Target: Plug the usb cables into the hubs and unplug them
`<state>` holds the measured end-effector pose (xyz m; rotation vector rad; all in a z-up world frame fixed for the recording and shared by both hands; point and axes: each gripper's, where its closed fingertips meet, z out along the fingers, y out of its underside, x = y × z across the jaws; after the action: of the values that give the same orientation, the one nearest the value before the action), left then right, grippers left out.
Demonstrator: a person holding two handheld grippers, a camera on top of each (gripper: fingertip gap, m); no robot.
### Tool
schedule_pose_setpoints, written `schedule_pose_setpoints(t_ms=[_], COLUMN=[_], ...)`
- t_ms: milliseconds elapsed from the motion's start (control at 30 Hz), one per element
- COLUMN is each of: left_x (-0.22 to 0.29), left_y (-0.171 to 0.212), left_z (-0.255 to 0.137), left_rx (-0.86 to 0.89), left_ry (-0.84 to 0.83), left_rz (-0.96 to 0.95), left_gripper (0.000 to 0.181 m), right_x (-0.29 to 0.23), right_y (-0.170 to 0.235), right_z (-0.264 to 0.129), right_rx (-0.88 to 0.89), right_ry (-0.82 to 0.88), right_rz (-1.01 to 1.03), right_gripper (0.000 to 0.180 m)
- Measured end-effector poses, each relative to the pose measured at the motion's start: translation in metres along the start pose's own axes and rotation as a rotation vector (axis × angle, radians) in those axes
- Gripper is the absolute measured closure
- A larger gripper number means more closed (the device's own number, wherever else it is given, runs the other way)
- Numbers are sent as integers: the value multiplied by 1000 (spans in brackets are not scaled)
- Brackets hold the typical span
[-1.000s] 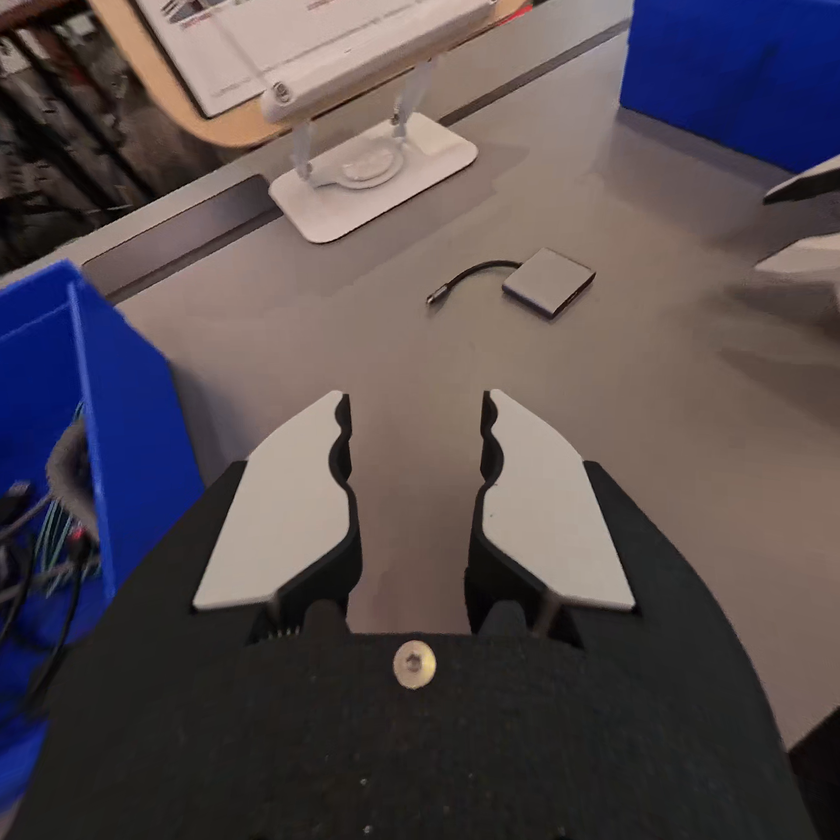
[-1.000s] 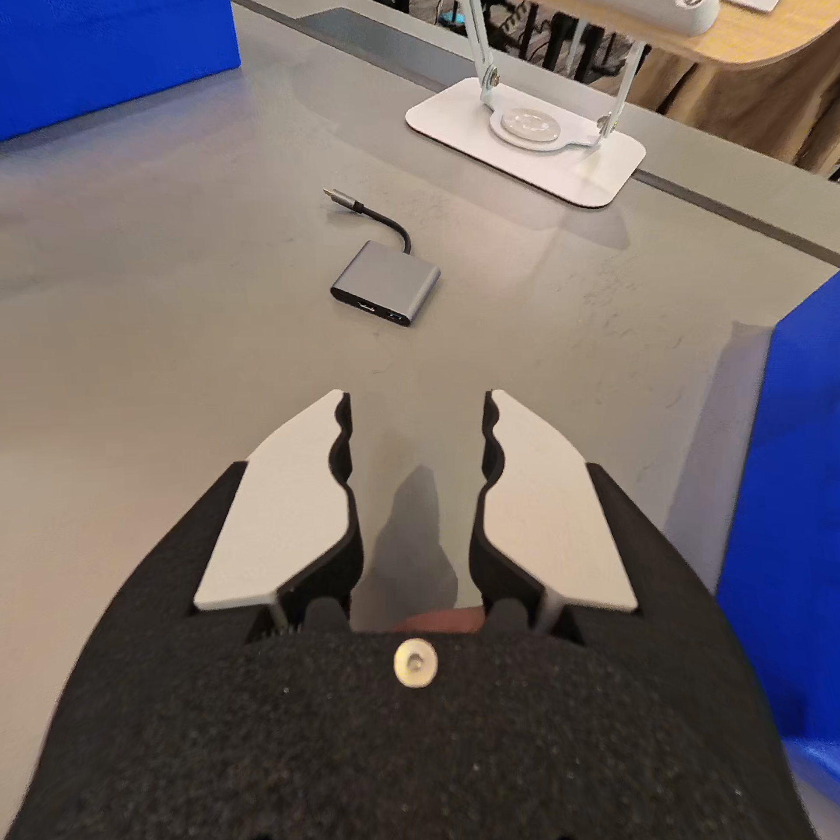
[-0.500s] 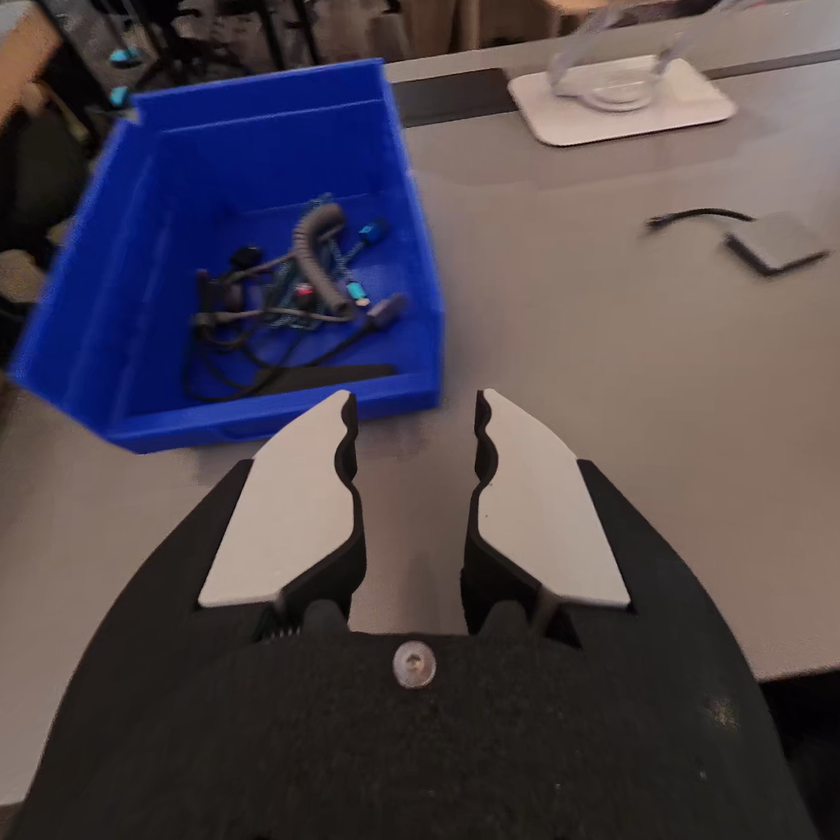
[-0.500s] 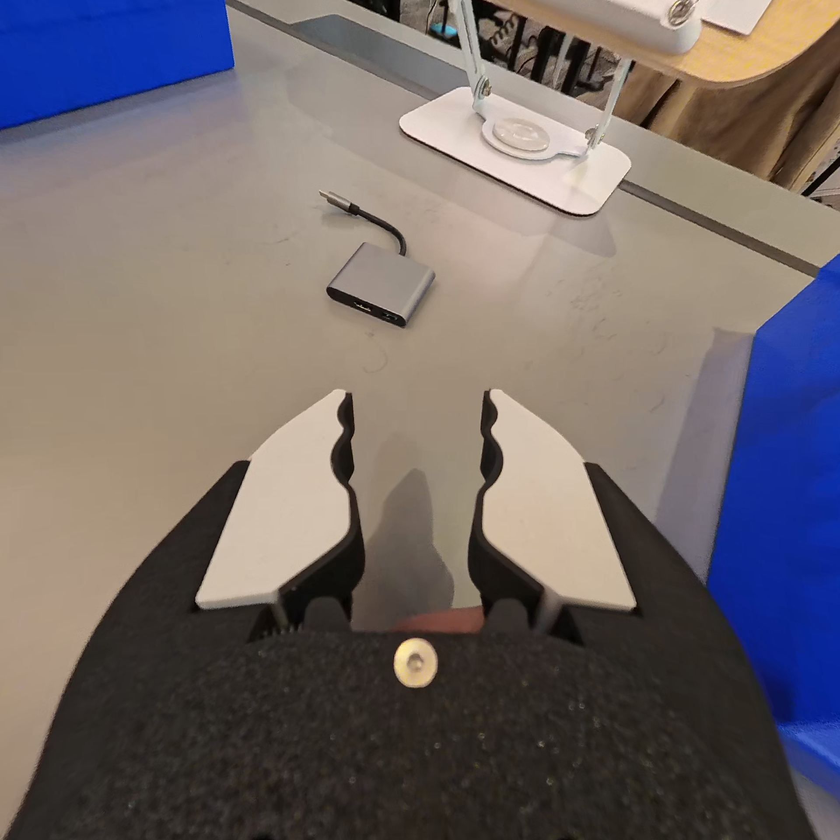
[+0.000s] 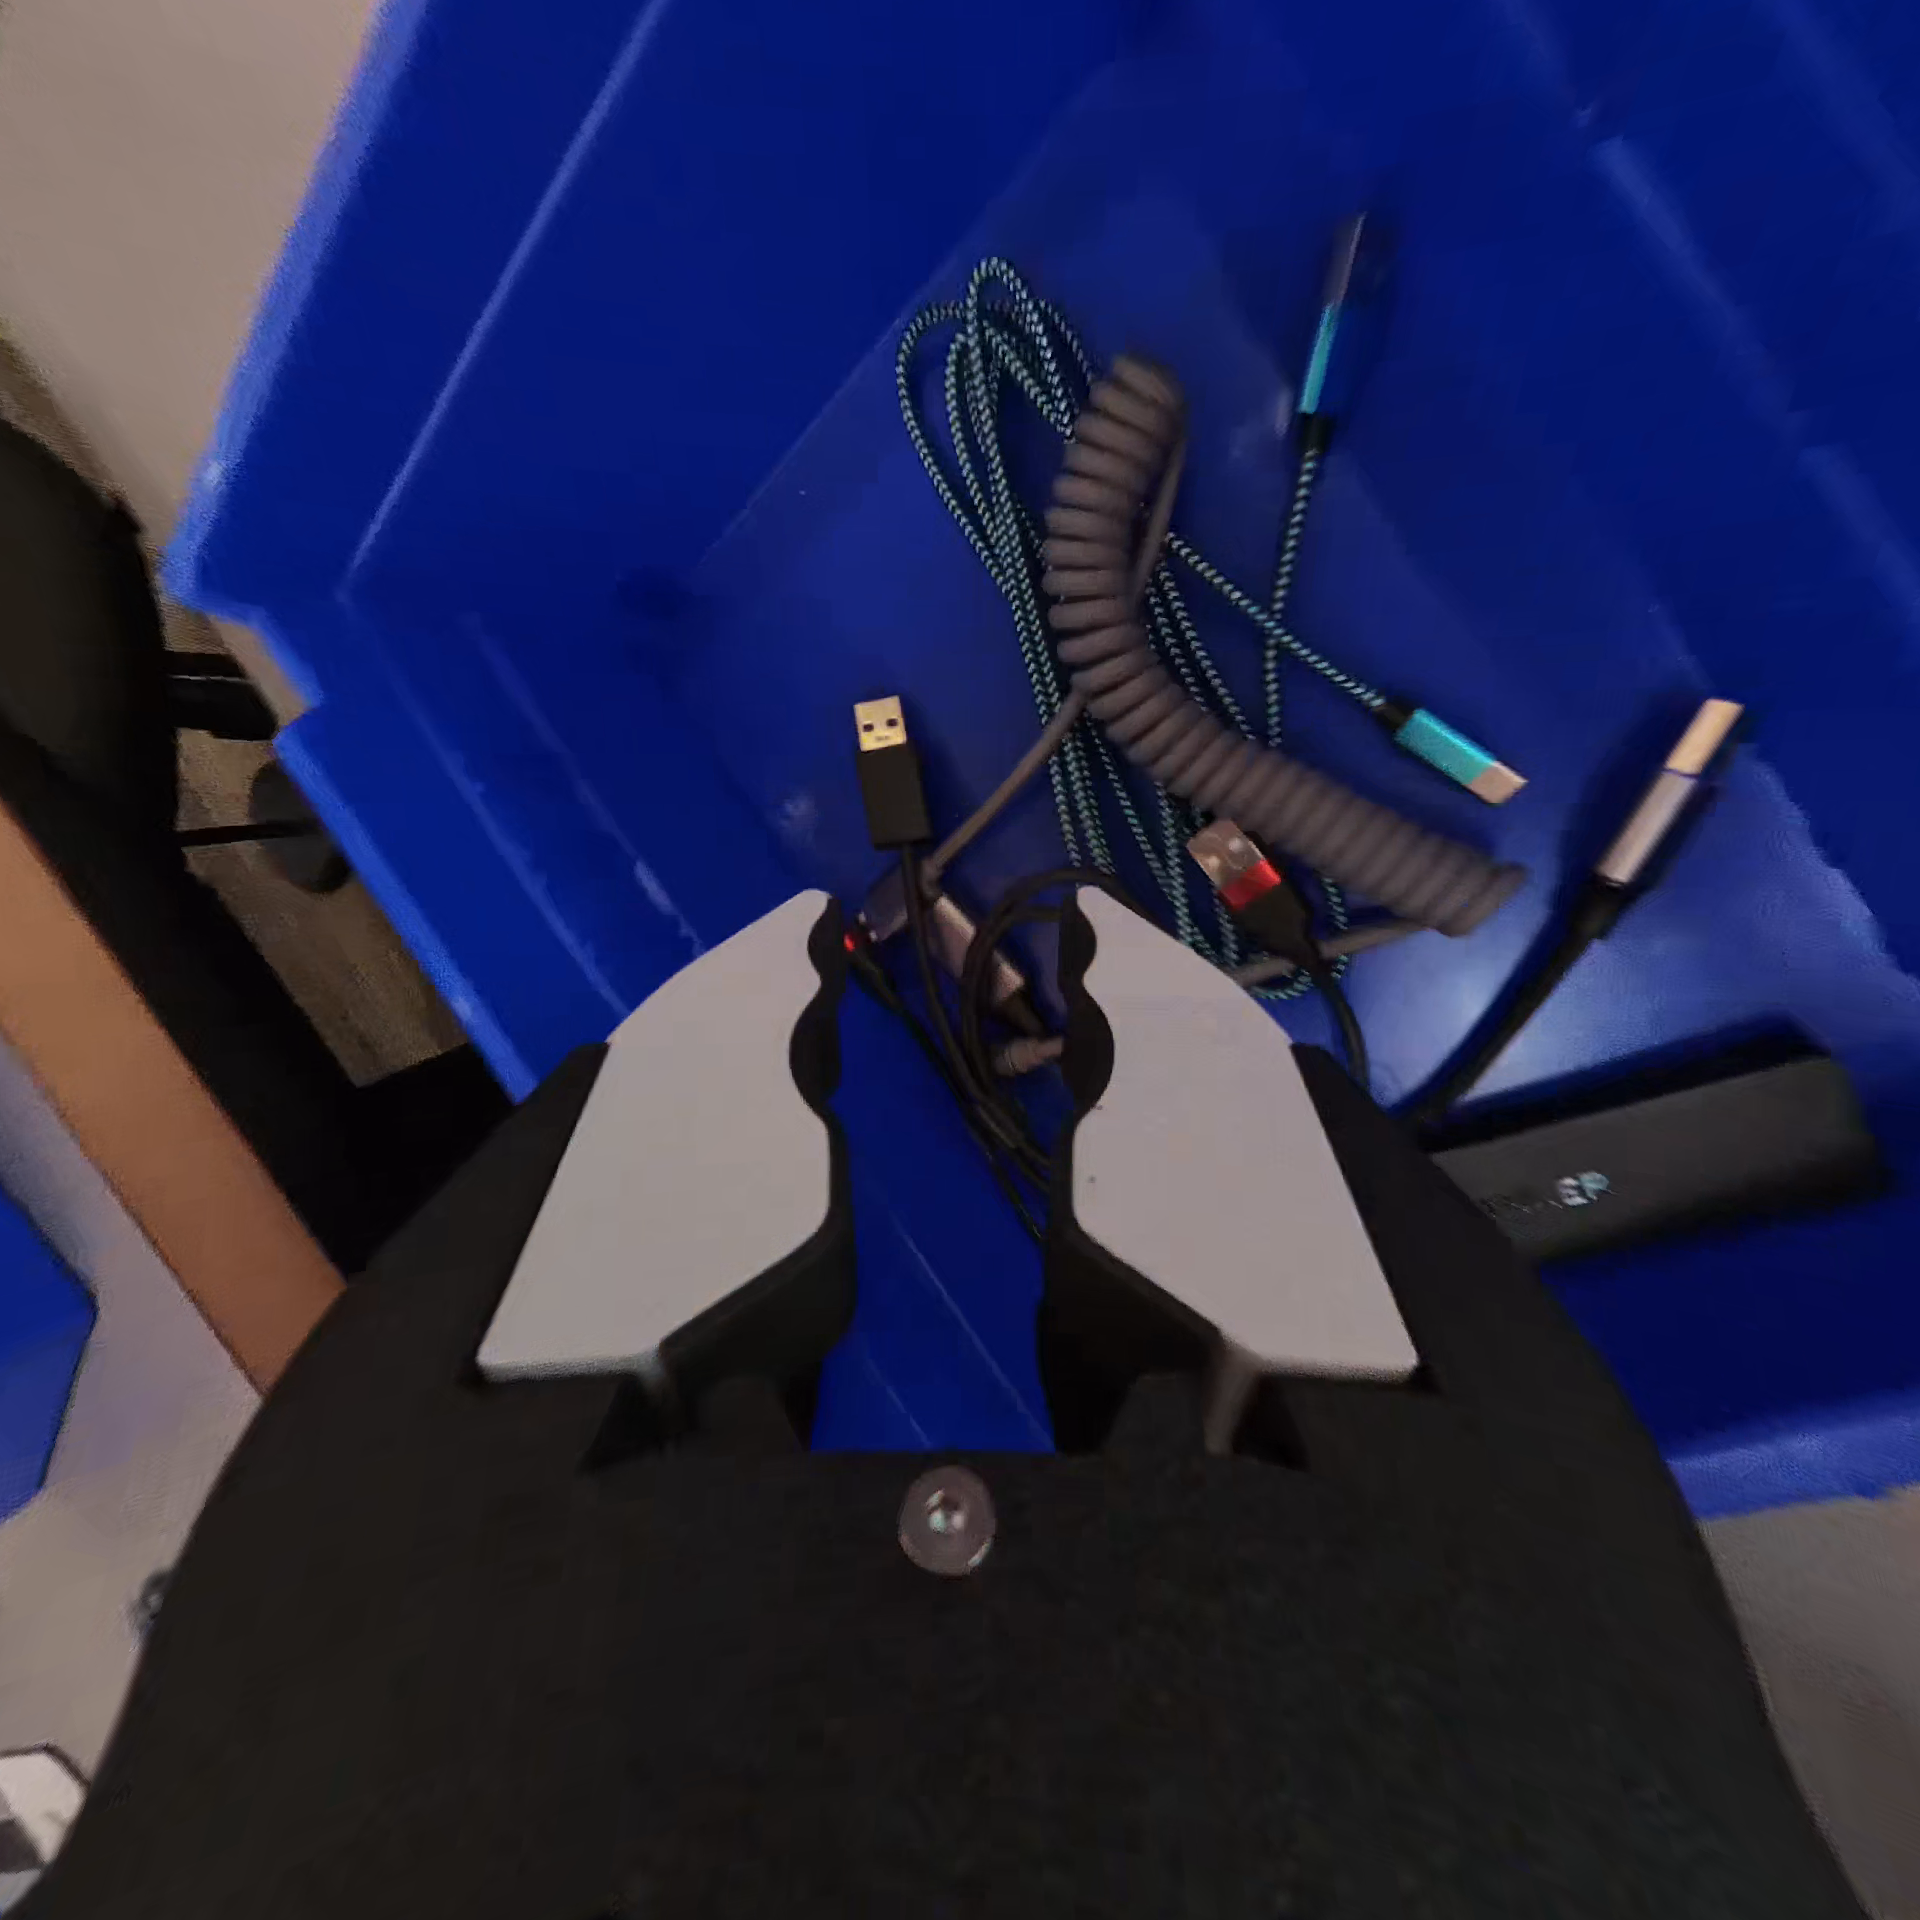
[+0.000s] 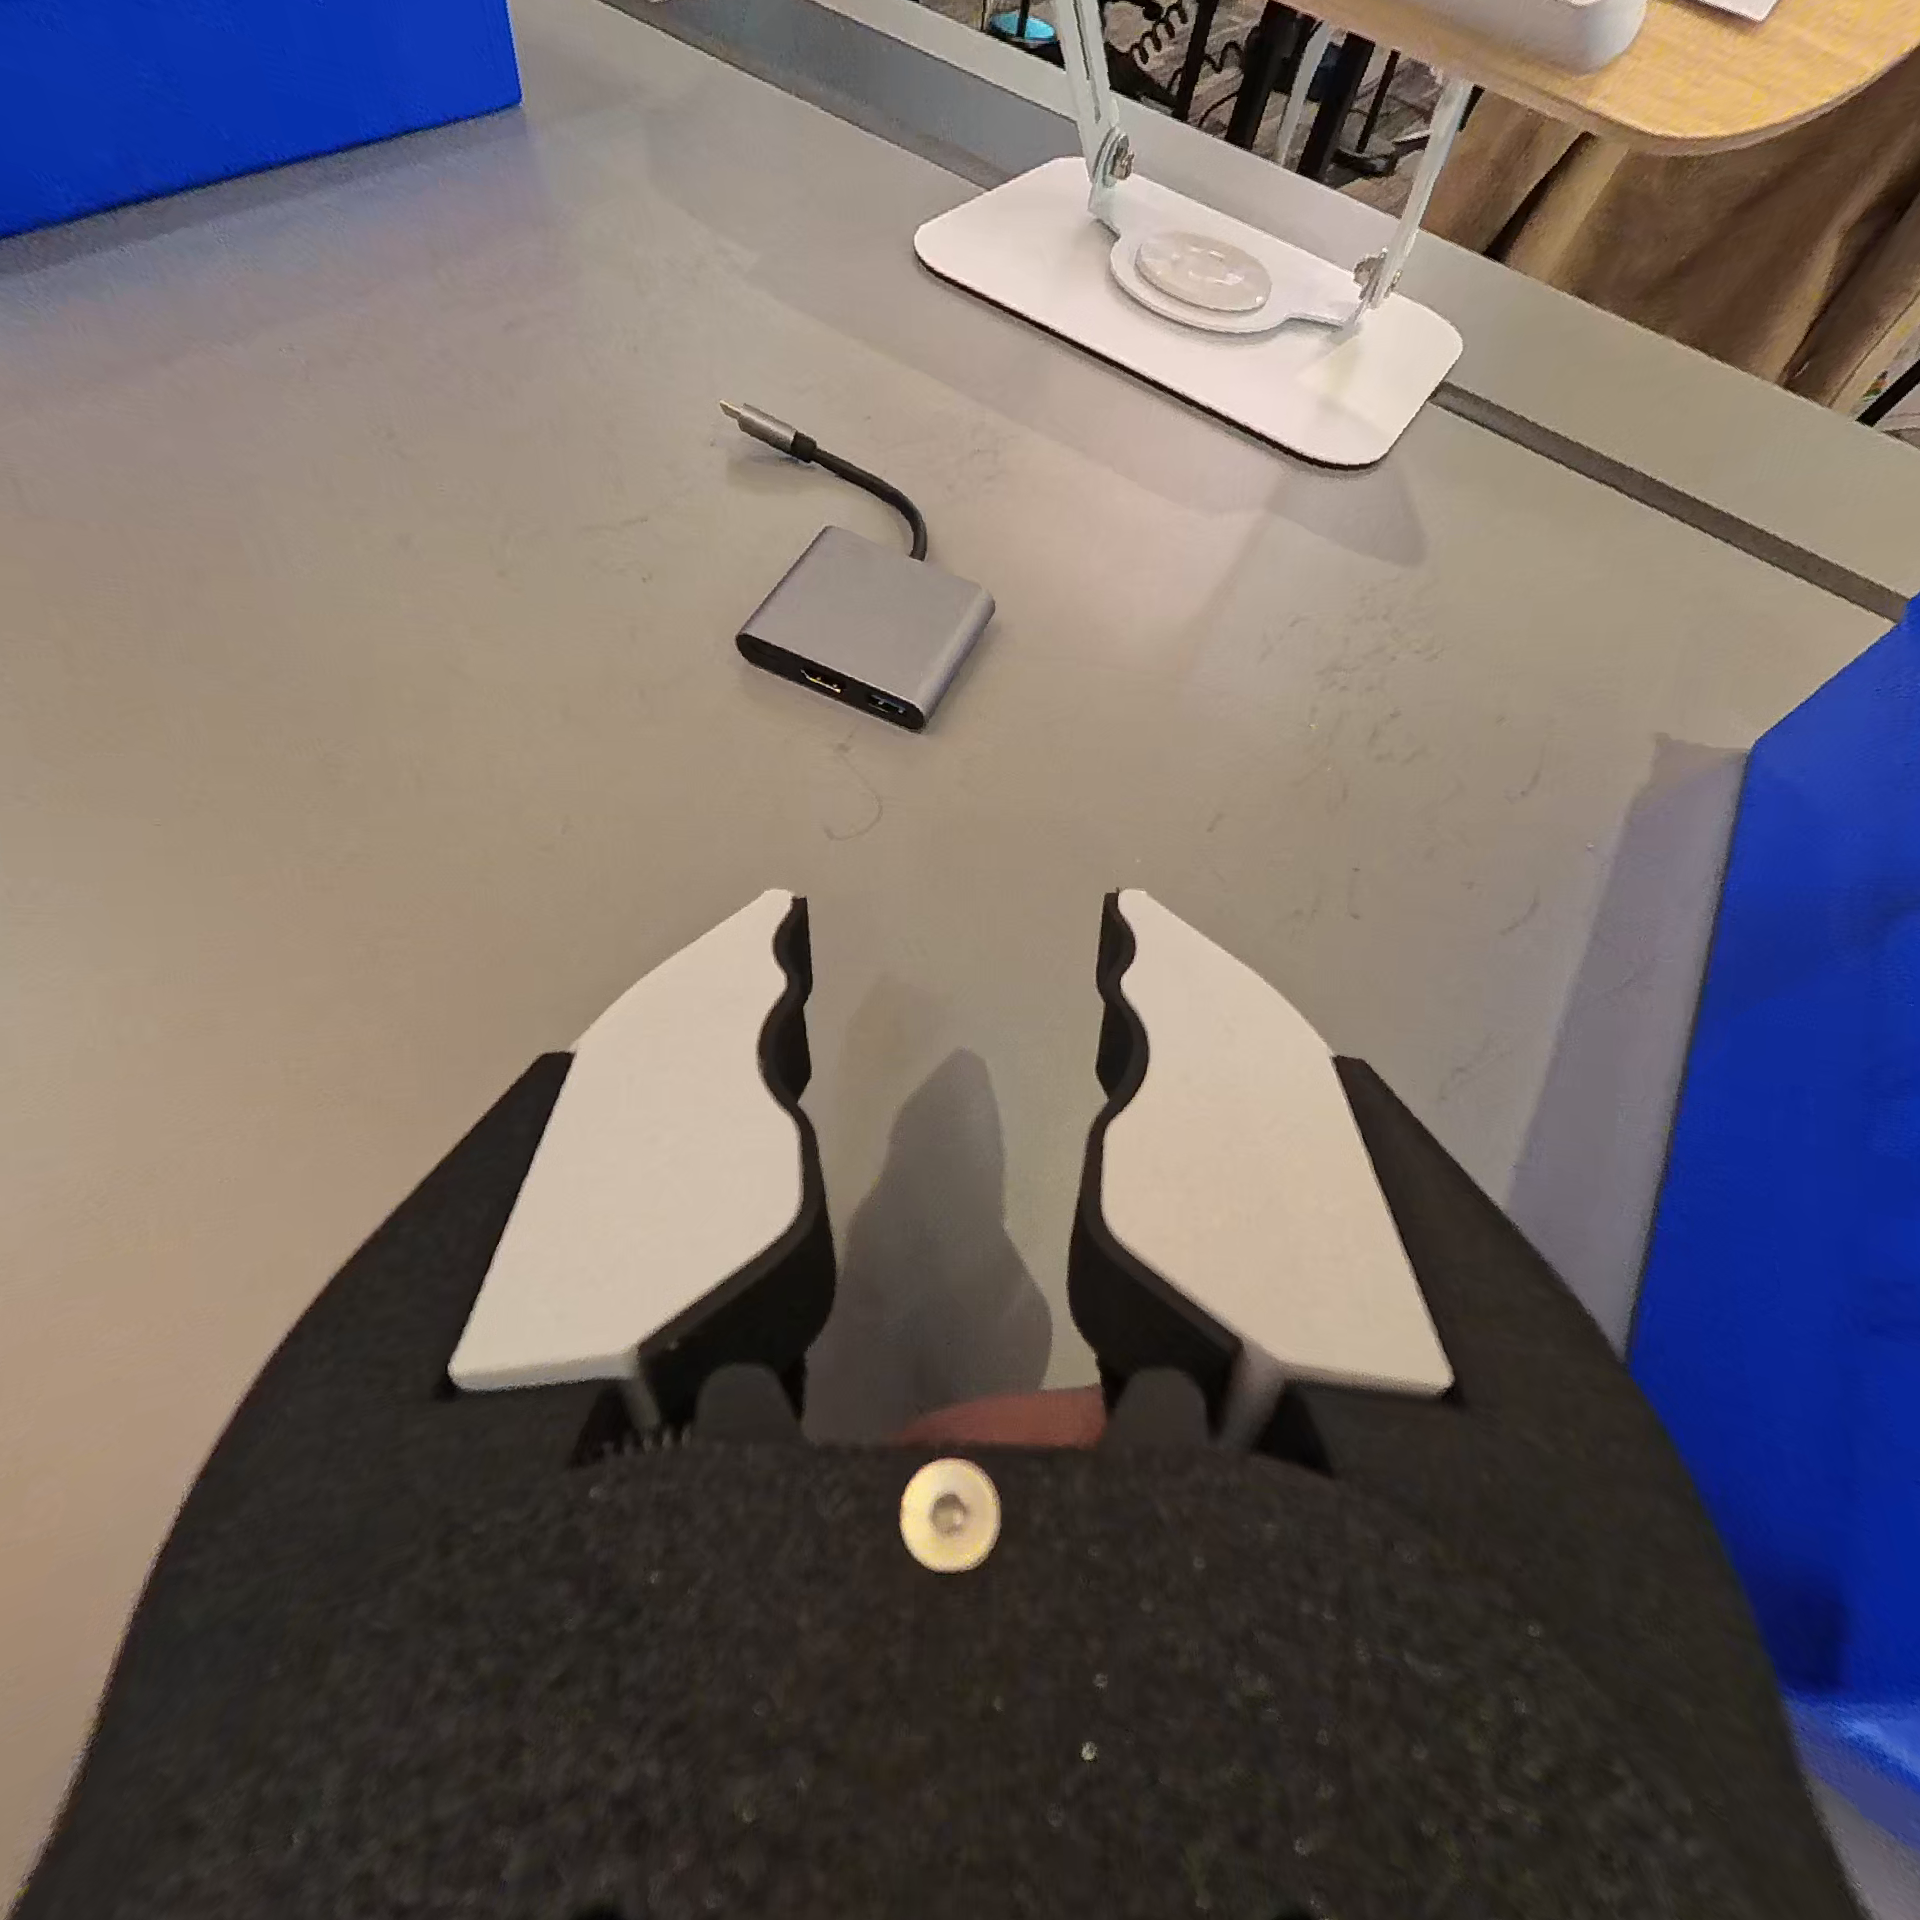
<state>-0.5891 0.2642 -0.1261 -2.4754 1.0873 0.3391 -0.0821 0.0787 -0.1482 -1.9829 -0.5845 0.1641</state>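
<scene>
My left gripper (image 5: 951, 909) is open and empty, hovering over a blue bin (image 5: 582, 436) of tangled USB cables. Just past its tips lies a black USB-A plug (image 5: 890, 774) on a black cable. Beside it are a grey coiled cable (image 5: 1164, 634), a teal braided cable (image 5: 997, 416) with a teal plug (image 5: 1449, 753), a red-collared plug (image 5: 1236, 862) and a silver-grey plug (image 5: 1662, 805). A black hub (image 5: 1662, 1153) lies at the bin's right. My right gripper (image 6: 951, 904) is open and empty above the grey table (image 6: 312, 727), short of a small grey hub (image 6: 868, 623) with a short pigtail cable (image 6: 831, 468).
A white stand base (image 6: 1195, 301) sits behind the grey hub. A second blue bin (image 6: 1808, 1039) stands close on my right gripper's right side, and another blue bin (image 6: 239, 94) at the far left. A wooden desk edge (image 6: 1714, 94) lies beyond the table. Tip to tip, the grippers are about 55 cm apart. From my left tips it is roughly 5 cm to the red-collared plug (image 5: 1236, 862); from my right, 50 cm. The small grey hub (image 6: 868, 623) lies some 12 cm from my right tips, 45 cm from my left tips.
My left gripper has swung left from the table centre and moved down over the cable bin, its jaws narrowing slightly. My right gripper has barely moved.
</scene>
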Motion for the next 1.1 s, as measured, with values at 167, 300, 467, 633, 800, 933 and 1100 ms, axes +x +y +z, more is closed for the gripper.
schedule_pose_setpoints(t_ms=[167, 300, 467, 633, 800, 933, 1100], left_x=[-21, -25, -25, -25, -27, -30, -14], left_y=[8, 6, 15, 11, -26, -59, -85], left_z=[40, 59, 72, 63, -16, -133, -278], left_rx=[-216, -273, -332, -267, 39, 343, 619], left_ry=[-31, -10, 3, 8, 0, -40, -64], left_rz=[75, 22, -22, -59, -96, -73, -6], left_gripper=[140, 138, 153, 164, 164, 165, 165], right_x=[0, 0, 0, -1, 0, -1, -2], right_y=[1, 2, 3, 3, 2, 1, 1], right_z=[1, 2, 3, 3, 2, 1, 1], right_rx=[-9, -14, -23, -26, -15, -12, -12], right_ry=[-1, -10, -12, -8, -7, 1, 11], right_rz=[-2, 13, 8, -6, 3, -12, -30], right_gripper=[127, 128, 128, 129, 129, 130, 130])
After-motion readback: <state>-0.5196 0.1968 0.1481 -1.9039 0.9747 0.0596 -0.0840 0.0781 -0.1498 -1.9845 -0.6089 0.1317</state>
